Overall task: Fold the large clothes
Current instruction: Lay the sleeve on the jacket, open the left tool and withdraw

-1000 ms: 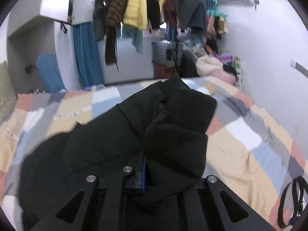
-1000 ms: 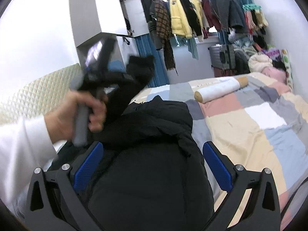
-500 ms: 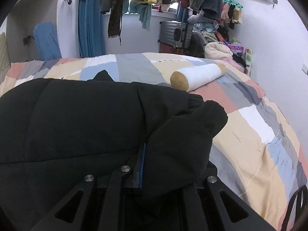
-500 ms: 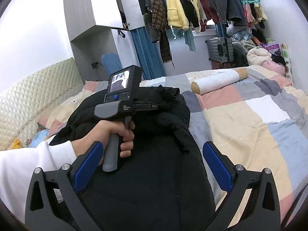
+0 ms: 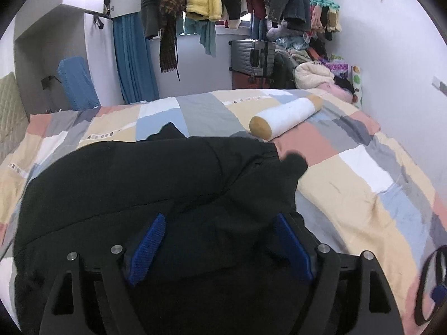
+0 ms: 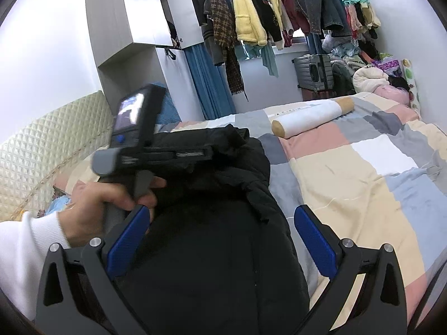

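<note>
A large black padded jacket lies on the patchwork bedspread, its sleeve folded across the body. My left gripper is open, its blue pads either side of the sleeve fabric, which lies loose between them. In the right wrist view the jacket fills the lower middle. My right gripper is open and empty just above it. The left hand-held gripper body shows there, held by a hand over the jacket's far end.
A white bolster with tan ends lies across the bed beyond the jacket. A black strap lies at the bed's right edge. A quilted headboard is at left. Hanging clothes, a suitcase and piled laundry stand at the far wall.
My left gripper carried the sleeve down onto the jacket body and then opened, letting the fabric go. My right gripper stayed open over the jacket.
</note>
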Tool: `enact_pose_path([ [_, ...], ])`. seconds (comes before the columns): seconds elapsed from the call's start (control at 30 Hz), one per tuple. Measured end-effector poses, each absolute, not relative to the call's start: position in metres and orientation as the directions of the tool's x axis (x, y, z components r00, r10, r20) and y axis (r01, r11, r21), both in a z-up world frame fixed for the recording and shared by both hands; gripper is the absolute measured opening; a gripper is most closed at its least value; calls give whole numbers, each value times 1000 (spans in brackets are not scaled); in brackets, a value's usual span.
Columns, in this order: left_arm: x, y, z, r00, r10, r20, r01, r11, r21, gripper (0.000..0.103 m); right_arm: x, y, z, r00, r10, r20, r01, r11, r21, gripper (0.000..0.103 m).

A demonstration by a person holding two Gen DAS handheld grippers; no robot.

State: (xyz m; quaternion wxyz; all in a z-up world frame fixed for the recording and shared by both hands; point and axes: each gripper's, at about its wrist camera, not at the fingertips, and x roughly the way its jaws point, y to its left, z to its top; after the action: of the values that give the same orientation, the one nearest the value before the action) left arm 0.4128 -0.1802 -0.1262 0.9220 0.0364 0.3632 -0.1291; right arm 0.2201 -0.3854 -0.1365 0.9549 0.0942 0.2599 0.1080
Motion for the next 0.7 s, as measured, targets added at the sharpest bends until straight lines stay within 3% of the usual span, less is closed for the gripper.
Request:
enact_pose_path([
  [0.33,335,-110,-61,785,-206,-584,217,975,-53,81,211,-374,-128,845,277,-459,-190,955,226,103],
  [0.7,240,-28,-63,843,-200,-499,177,980,-93,81,183,-351,-117,833,308,-459,-240,949,203,103],
])
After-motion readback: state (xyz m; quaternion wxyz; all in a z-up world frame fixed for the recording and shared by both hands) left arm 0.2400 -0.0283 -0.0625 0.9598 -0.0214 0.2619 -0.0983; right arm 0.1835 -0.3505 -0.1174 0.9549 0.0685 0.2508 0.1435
